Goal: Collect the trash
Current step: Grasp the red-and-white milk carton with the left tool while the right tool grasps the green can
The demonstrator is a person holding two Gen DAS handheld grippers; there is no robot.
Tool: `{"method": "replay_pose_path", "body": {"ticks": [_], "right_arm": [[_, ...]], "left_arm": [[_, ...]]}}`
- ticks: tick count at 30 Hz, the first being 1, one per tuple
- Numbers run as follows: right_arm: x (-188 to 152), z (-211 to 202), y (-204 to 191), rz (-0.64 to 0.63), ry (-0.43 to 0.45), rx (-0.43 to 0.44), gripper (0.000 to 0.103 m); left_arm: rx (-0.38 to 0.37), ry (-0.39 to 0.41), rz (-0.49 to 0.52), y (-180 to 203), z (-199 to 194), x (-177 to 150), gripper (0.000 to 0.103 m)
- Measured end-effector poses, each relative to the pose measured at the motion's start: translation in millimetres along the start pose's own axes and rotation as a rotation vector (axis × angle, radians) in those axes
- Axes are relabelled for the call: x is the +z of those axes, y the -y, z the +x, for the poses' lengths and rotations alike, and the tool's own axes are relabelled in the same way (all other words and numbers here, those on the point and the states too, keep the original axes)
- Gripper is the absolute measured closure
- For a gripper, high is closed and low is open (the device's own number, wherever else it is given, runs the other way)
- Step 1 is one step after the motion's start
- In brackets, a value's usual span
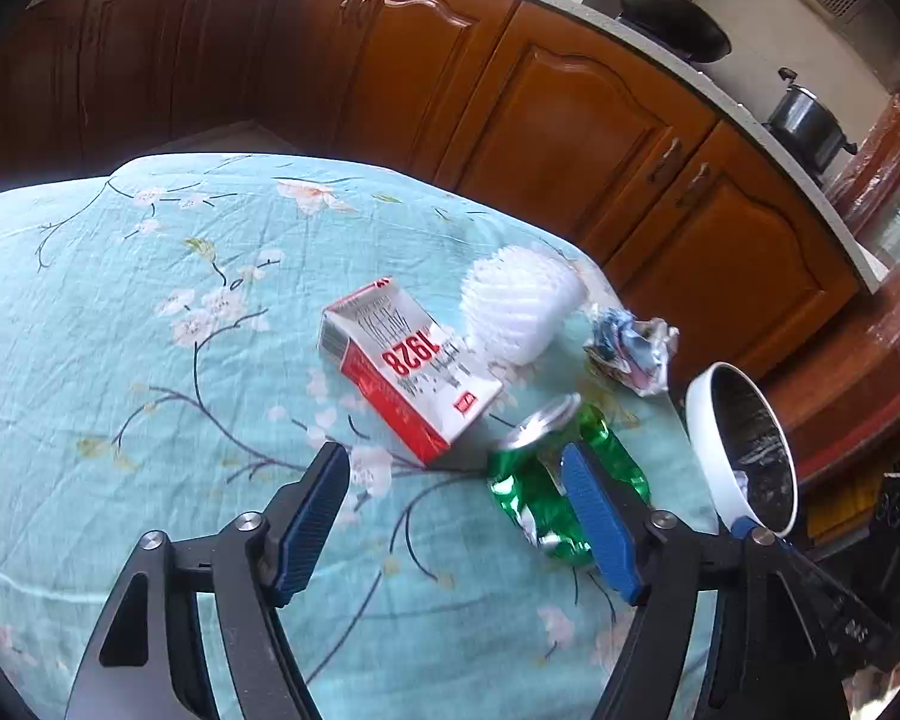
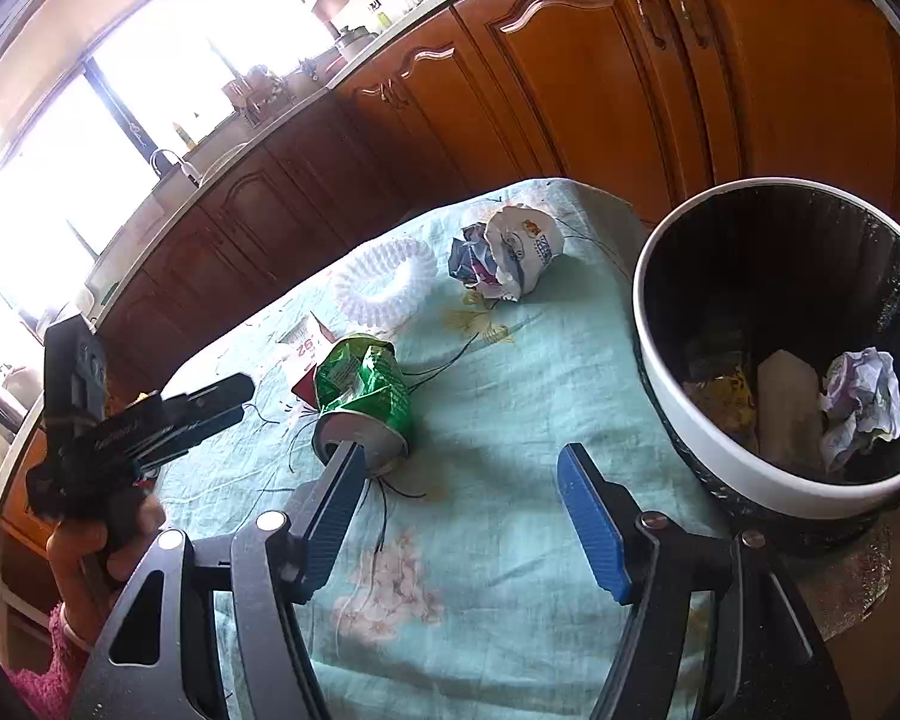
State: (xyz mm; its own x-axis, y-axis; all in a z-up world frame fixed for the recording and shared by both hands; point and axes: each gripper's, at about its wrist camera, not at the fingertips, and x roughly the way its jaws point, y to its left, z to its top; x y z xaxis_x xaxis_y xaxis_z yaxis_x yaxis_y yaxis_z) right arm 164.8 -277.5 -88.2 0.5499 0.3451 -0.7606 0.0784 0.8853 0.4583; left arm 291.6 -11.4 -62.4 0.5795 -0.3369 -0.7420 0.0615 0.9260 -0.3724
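Note:
A crushed green can [image 1: 540, 480] lies on the floral tablecloth [image 1: 150, 360], partly behind the right finger of my open, empty left gripper [image 1: 456, 462]. Beyond lie a red-and-white carton [image 1: 408, 366], white foam netting [image 1: 516, 312] and a crumpled wrapper [image 1: 630, 348]. In the right wrist view my right gripper [image 2: 459, 462] is open and empty; the can [image 2: 363, 396] lies by its left fingertip. The white-rimmed bin [image 2: 690, 420] at right holds crumpled paper [image 2: 864, 402]. The netting [image 2: 387, 282], wrapper [image 2: 510, 258] and left gripper [image 2: 234, 399] also show there.
The bin [image 1: 705, 450] stands at the table's right edge in the left wrist view. Wooden kitchen cabinets [image 1: 570, 132] run behind the table, with pots [image 1: 804, 120] on the counter. The table's far edge drops off toward the cabinets.

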Motion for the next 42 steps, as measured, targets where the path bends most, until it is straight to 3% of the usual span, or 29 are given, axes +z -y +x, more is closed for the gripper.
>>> {"method": "replay_pose_path", "body": {"ticks": [8, 13, 15, 20, 25, 28, 32, 36, 37, 42], "right_arm": [[10.1, 9.2, -3.5, -0.017, -0.013, 0.021, 0.035], [18.2, 17.9, -6.8, -0.027, -0.021, 0.036, 0.035], [20.9, 22.4, -9.3, -0.032, -0.029, 0.058, 0.035], [26.6, 39.2, -12.8, -0.041, -0.063, 0.117, 0.035], [32.5, 64.9, -12.5, -0.03, -0.117, 0.159, 0.033], [33.6, 79.6, -16.3, -0.035, -0.148, 0.175, 0.033], [37.5, 97.7, -20.4, -0.038, -0.183, 0.195, 0.034], [40.0, 107.3, -24.4, -0.024, -0.215, 0.23, 0.057], [38.2, 104.3, -25.9, -0.024, -0.212, 0.229, 0.069], [23.0, 76.9, -29.9, -0.026, -0.134, 0.16, 0.076]], "left_arm": [[0.079, -0.108, -0.068, 2.7, 61.6, 47.9, 0.027], [0.116, -0.145, -0.003, 5.6, 91.3, 49.1, 0.029], [0.075, -0.138, 0.032, 3.2, 89.2, 45.0, 0.037], [0.033, -0.156, 0.164, -7.3, 65.2, 30.2, 0.041], [-0.021, -0.222, 0.287, -15.7, 32.8, 7.3, 0.041], [-0.035, -0.253, 0.313, -20.7, 19.1, -5.2, 0.041], [-0.028, -0.23, 0.277, -28.8, 11.7, -11.2, 0.04], [0.013, -0.164, 0.214, -27.6, 2.8, -22.4, 0.038], [0.035, -0.144, 0.203, -23.2, -2.9, -29.2, 0.037], [0.132, -0.052, 0.145, -12.4, -7.9, -50.8, 0.026]]}}
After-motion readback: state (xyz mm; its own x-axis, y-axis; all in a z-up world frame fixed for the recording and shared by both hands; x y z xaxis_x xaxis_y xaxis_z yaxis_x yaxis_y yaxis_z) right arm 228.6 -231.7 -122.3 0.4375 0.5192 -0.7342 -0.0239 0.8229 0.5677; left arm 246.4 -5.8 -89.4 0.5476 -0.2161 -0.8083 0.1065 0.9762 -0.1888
